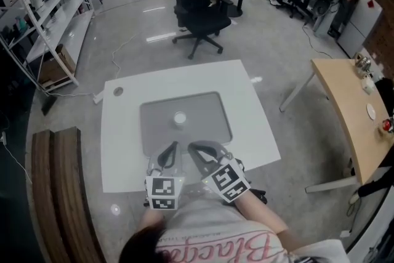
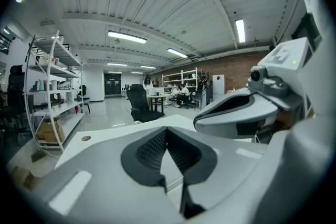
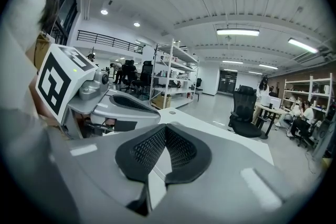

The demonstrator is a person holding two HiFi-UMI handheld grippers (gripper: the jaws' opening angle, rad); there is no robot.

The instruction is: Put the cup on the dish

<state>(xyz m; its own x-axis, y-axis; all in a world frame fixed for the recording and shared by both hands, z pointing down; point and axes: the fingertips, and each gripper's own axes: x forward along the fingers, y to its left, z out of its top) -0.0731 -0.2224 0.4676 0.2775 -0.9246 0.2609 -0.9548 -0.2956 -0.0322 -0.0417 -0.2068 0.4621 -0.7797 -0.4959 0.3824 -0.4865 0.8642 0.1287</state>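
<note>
Both shut, empty: my left tool (image 2: 167, 136), right tool (image 3: 165, 134). Small white cup (image 1: 179, 117) on grey rectangular mat (image 1: 206, 132); dish beneath unclear; task likely finished.

Shirt (image 1: 229, 246): pink script lettering that seems to begin "Black"; the rest is cut off and unclear.
Left marker cube (image 1: 164, 193): black-and-white square code pattern, no letters or digits.
Right marker cube (image 1: 226, 180): the same kind of pattern.
Elsewhere: nothing legible.

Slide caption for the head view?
Head view: left gripper and right gripper, both shut and empty, at the white table's near edge; a small white cup sits on the grey mat.
</note>
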